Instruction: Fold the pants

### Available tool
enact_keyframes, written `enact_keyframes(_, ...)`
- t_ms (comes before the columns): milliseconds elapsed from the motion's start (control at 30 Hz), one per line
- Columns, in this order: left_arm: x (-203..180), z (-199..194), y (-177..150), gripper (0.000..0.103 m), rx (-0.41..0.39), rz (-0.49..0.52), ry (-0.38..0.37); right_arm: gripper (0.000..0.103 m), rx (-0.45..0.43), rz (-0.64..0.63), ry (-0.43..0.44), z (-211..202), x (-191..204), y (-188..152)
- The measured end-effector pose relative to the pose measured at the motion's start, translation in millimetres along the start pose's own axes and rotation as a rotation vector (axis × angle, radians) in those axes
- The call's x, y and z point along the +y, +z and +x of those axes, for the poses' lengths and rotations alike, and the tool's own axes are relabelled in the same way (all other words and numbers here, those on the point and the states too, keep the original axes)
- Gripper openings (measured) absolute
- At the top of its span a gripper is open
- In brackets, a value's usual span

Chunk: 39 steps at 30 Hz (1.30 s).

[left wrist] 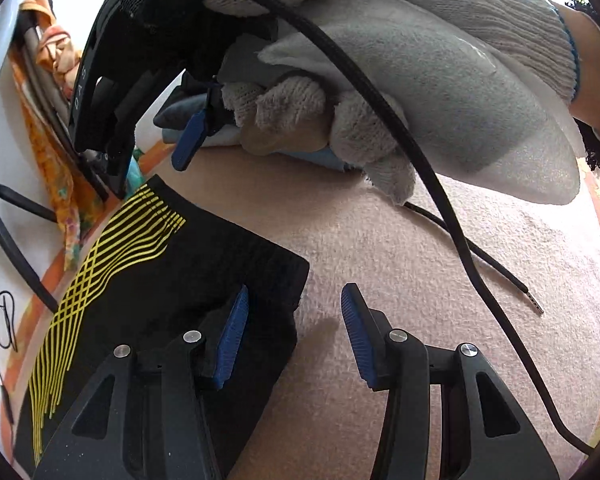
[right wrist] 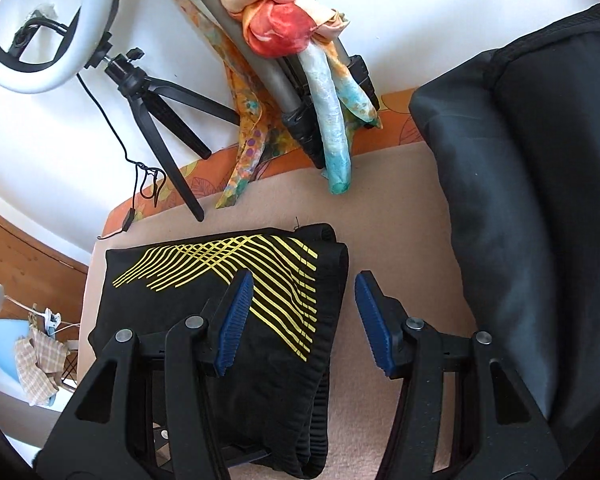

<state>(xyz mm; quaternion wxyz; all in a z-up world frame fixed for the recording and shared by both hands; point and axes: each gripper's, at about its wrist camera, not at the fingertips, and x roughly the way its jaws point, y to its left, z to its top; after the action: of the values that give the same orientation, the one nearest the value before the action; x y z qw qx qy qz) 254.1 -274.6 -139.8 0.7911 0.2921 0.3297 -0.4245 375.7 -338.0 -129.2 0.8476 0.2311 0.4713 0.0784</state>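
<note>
The black pants [right wrist: 204, 320] with yellow line print lie folded in a compact rectangle on the pink towel [right wrist: 400, 216]. They also show in the left wrist view [left wrist: 148, 280], at the left. My right gripper [right wrist: 304, 320] is open, hovering over the folded pants' right edge, holding nothing. My left gripper [left wrist: 294, 336] is open and empty, straddling the pants' right edge and the towel [left wrist: 420, 264]. The right gripper's body [left wrist: 112, 80], held by a gloved hand [left wrist: 380, 40], shows at the top of the left wrist view.
A dark grey garment [right wrist: 520, 200] lies at the right. A ring light on a tripod [right wrist: 148, 92], a tripod wrapped in a colourful scarf [right wrist: 292, 60] and cables [left wrist: 480, 264] lie at the back. Folded clothes [left wrist: 188, 120] sit behind.
</note>
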Motion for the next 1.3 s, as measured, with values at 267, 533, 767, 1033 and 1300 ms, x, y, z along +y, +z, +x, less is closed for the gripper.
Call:
enact_keyframes(267, 32, -1, -11, 0.019, -0.041, -0.18, -0.128, 0.056, 0.041, 0.003, -0.015, 22, -2, 5)
enact_keyframes(533, 53, -25, -17, 0.013, -0.138, -0.324, -0.213, 0.057, 0.063, 0.059, 0.018, 33, -15, -5)
enact_keyframes(767, 102, -49, -26, 0.012, -0.257, -0.507, -0.296, 0.066, 0.059, 0.152, 0.141, 31, -24, -13)
enact_keyframes(1033, 110, -63, -33, 0.011, -0.284, -0.55, -0.309, 0.041, 0.066, 0.329, 0.33, 39, -29, -27)
enact_keyframes(1300, 103, -86, -45, 0.011, -0.316, -0.558, -0.303, 0.015, -0.037, 0.286, 0.312, 8, 11, -23)
